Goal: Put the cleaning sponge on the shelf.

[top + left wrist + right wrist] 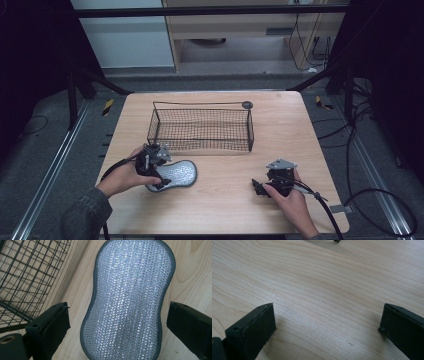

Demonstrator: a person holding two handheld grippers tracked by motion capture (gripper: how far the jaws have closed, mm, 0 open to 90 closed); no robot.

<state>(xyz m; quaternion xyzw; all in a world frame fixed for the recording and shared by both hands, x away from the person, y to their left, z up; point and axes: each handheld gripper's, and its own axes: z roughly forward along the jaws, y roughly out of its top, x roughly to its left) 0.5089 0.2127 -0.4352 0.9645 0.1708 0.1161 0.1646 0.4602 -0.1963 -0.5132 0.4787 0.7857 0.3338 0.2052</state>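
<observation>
A silver, glittering scrubbing pad (176,174) with a grey rim lies flat on the wooden table (225,210), in front of a black wire basket (201,125). My left gripper (157,176) hovers over the pad's left end. In the left gripper view the pad (130,297) runs up between the two black jaws, and the left gripper (117,323) is open with gaps on both sides of the pad. My right gripper (258,187) rests at the front right of the table. The right gripper (327,322) is open over bare wood with nothing between its jaws.
The wire basket (25,277) stands just left of the pad in the left gripper view and holds nothing that I can see. Cables trail from both grippers toward the table's front edge. Dark stands and floor cables surround the table.
</observation>
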